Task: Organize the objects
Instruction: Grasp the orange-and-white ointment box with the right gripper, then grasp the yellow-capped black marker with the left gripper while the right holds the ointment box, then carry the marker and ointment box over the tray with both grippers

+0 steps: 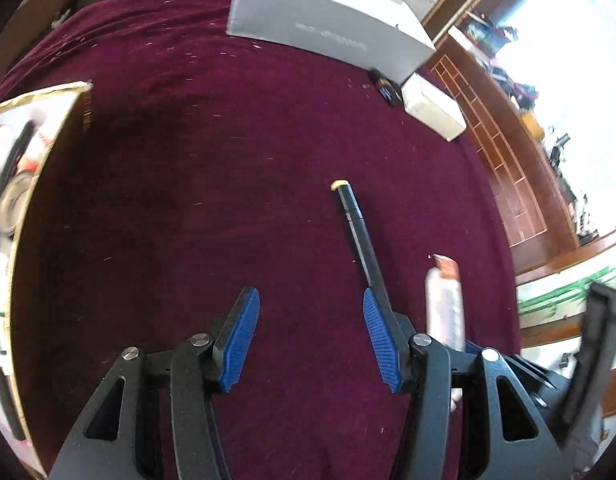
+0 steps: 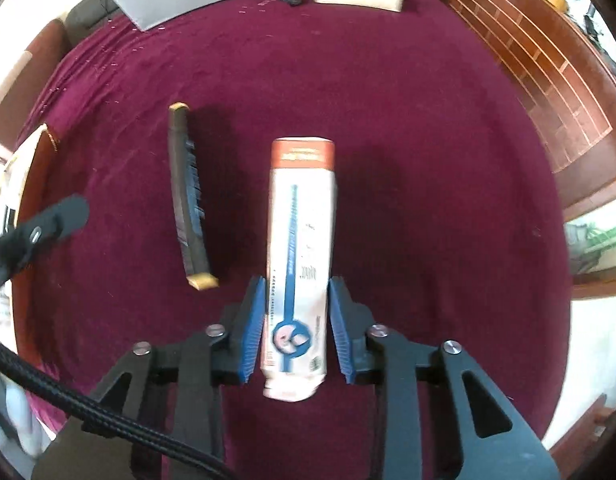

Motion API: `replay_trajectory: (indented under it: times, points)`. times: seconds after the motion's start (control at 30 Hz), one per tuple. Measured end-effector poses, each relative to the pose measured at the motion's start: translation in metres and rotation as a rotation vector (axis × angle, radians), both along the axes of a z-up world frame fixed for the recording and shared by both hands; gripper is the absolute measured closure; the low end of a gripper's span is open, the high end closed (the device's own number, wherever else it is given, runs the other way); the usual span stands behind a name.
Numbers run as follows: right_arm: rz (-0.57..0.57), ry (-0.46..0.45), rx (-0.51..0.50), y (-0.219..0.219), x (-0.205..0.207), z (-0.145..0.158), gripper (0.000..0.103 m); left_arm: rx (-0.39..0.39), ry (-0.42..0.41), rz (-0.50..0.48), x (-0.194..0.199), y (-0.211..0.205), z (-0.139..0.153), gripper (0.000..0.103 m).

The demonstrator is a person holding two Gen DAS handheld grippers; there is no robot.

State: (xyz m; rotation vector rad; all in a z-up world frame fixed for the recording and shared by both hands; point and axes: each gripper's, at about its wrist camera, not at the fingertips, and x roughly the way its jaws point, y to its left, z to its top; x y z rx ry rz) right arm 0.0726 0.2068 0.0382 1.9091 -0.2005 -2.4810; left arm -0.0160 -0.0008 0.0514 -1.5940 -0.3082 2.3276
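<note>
Two grippers work over a table draped in a maroon cloth [image 1: 235,152] with a soft, napped surface flecked with pale lint. The right gripper [image 2: 295,324] clamps a white squeeze tube [image 2: 297,264] between its ribbed blue pads [image 2: 253,328]; the tube is flattened and glossy, printed with a blue stripe and a round blue emblem, with a red-brown band at its far end and a crimped end toward the camera. It points straight ahead along the fingers, and its shadow falls on the cloth beyond it.

The left gripper [image 1: 310,340] stands wide apart with nothing between its pads [image 1: 239,340], whose faces carry the same fine blue ridging on matte black arms with round metal pins. Just beyond its right finger lies a long, thin dark comb [image 1: 358,228] with pale tan caps at the ends; in the right wrist view the comb [image 2: 189,200] shows a row of teeth along one edge and lies on the cloth just left of the tube, apart from it.

At the left edge sits an open cardboard box [image 1: 47,184] with a torn brown rim and a dark outer wall; blurred white and red items lie inside it. At the far side of the cloth rests a large flat grey box [image 1: 328,20] with faint lettering, a small white carton [image 1: 434,108] beside it, and a small dark object [image 1: 386,88] between them, too small to identify. A wooden lattice panel [image 1: 496,148] borders the right side.
</note>
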Motion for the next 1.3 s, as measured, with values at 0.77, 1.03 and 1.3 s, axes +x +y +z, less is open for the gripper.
replay_trajectory:
  times: [0.77,1.03,1.3]
  points:
    - [-0.157,-0.015,-0.145,0.048,0.001,-0.016,0.066,-0.271,0.133,-0.262,-0.008,0.077,-0.024,0.092]
    - [-0.082,0.002,-0.004,0.023,-0.009,-0.017,0.073,-0.167,0.086,-0.212,0.007,0.036,-0.014,0.092]
    - [-0.088,0.009,-0.153,0.027,-0.001,-0.009,0.075,-0.097,0.111,-0.185,0.021,0.006,0.008,0.092]
